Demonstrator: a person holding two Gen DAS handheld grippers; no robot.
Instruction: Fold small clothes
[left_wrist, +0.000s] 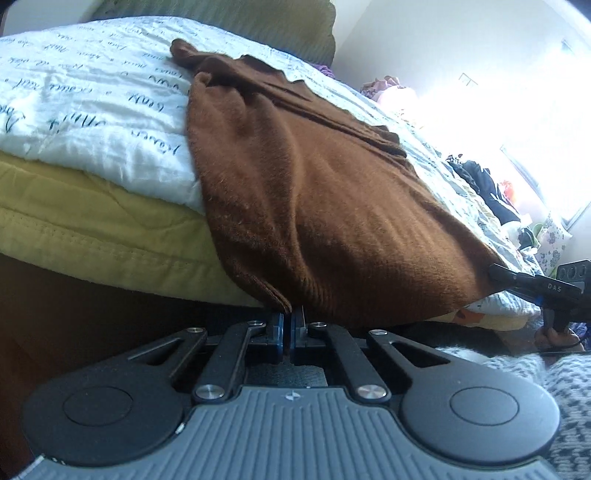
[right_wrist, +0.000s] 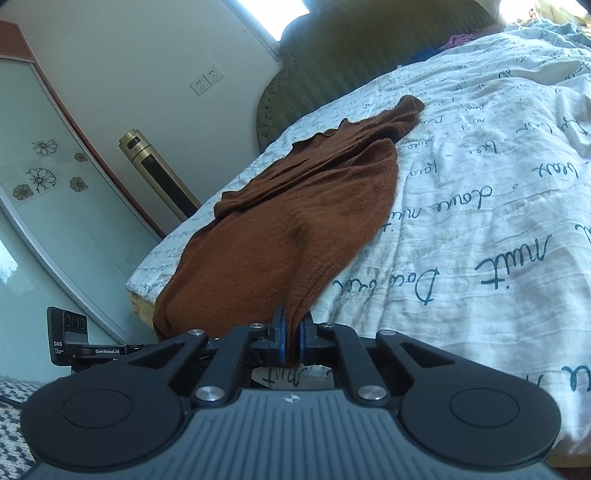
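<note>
Spread across both views: a white quilt printed with dark teal handwriting, covering a bed, with a yellow-green blanket showing beneath its near edge. Behind the bed, a padded olive headboard. On the wall side in the right wrist view, a frosted sliding door with flower decals, a gold tower fan standing upright, and a double wall socket. Far along the bed in the left wrist view, a heap of dark and coloured clothes near a bright window.

Laid lengthwise on the quilt, rumpled and partly doubled over: a brown knit sweater, its hem hanging off the near edge of the bed.

Clamped on that hem at 2 corners:
- left gripper, jaws together on the lower left corner of the brown knit.
- right gripper, blue pads pinching a fold of the same hem; seen also from the left wrist camera at the sweater's right corner.

Below the right gripper, a hand on its handle and a black-and-white patterned sleeve.
</note>
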